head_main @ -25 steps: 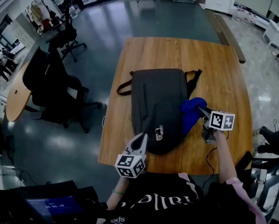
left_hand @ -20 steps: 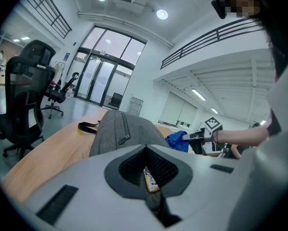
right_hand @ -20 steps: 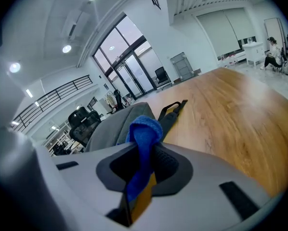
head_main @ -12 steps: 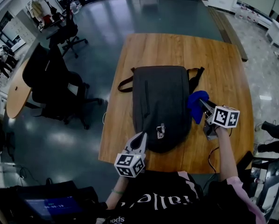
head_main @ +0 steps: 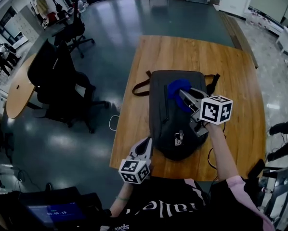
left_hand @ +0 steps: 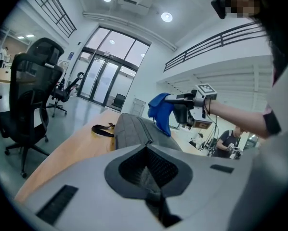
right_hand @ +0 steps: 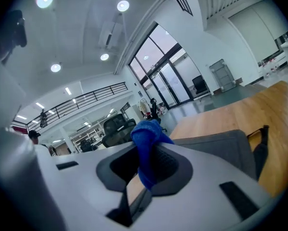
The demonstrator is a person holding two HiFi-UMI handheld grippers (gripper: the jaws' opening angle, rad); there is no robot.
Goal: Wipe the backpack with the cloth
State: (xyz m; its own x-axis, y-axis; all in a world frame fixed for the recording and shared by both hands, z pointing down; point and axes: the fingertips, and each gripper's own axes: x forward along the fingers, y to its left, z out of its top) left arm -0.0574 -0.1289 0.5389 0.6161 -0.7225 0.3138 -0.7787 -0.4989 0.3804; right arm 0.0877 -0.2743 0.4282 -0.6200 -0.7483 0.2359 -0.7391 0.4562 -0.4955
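Backpack (head_main: pixel 175 114) lay flat on the wooden worktop (head_main: pixel 230 71), front panel up, straps toward the far end.

Right claw (head_main: pixel 185 96) was closed on the blue cloth (head_main: pixel 176 89). Its own view showed the fabric pinched between the jaws and bunched above them. The cloth was held over the far half of the backpack. From the left gripper view it hung down toward the panel, but we could not tell whether it was touching.

Left claw (head_main: pixel 145 147) had its jaws together with nothing between them. It sat just off the backpack's near left corner, at the worktop edge.

We judged the wiping step to be in hand, with the cloth positioned for a stroke. The next move called for pressing the cloth down onto the panel and drawing it along the surface. The left claw could steady the near end if the bag slid.
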